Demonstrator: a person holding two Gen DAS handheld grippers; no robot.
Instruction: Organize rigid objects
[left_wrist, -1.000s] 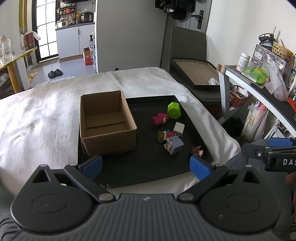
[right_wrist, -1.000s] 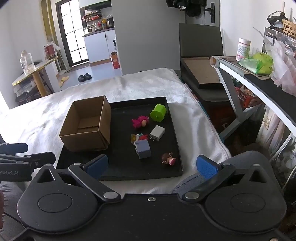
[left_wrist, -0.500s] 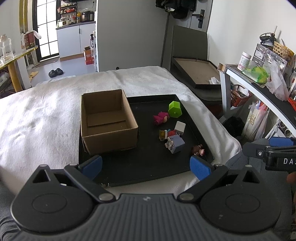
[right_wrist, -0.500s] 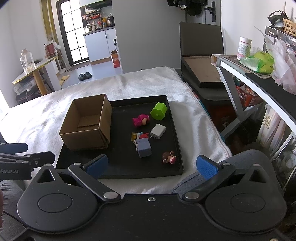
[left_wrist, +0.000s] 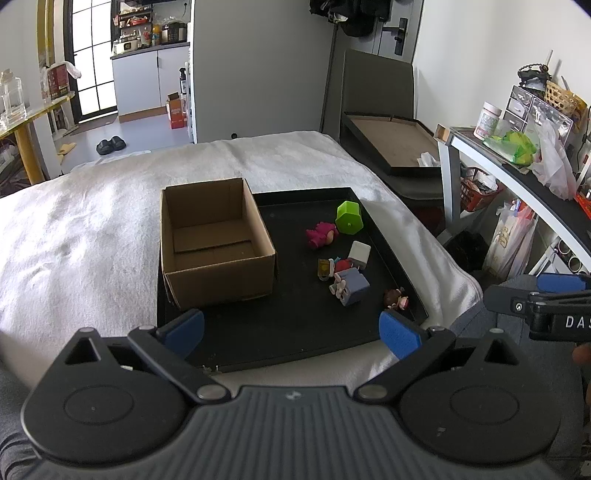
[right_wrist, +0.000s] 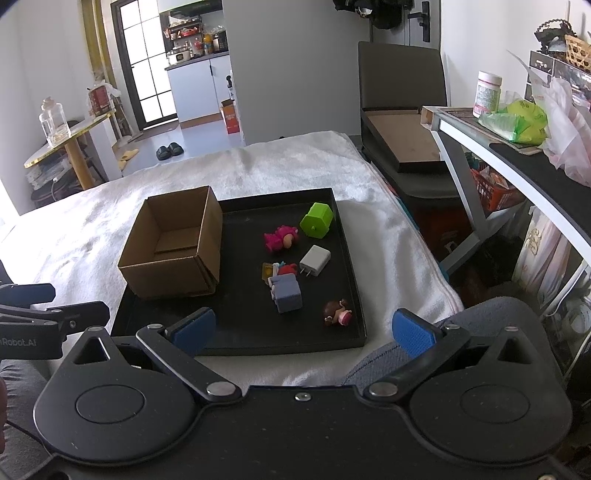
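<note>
A black tray (left_wrist: 295, 332) (right_wrist: 240, 339) lies on a white blanket. On its left stands an open, empty cardboard box (left_wrist: 218, 240) (right_wrist: 173, 243). To the box's right lie a green block (left_wrist: 349, 218) (right_wrist: 317, 220), a pink toy (left_wrist: 322, 234) (right_wrist: 280, 238), a white charger (left_wrist: 359, 254) (right_wrist: 314, 260), a small red and yellow toy (left_wrist: 332, 266) (right_wrist: 279, 269), a grey-blue cube (left_wrist: 351, 286) (right_wrist: 288, 295) and a brown-haired doll (left_wrist: 396, 298) (right_wrist: 337, 313). My left gripper (left_wrist: 291, 332) and right gripper (right_wrist: 303, 330) hover open at the tray's near edge, holding nothing.
The white blanket (left_wrist: 92, 236) covers the bed around the tray. A desk (left_wrist: 517, 184) with bags and jars stands at the right, a dark chair (left_wrist: 388, 147) with a board behind the bed. The right gripper's side (left_wrist: 535, 306) shows in the left view.
Both views have crept slightly nearer to the tray. Nothing on the tray has moved and both grippers stay open.
</note>
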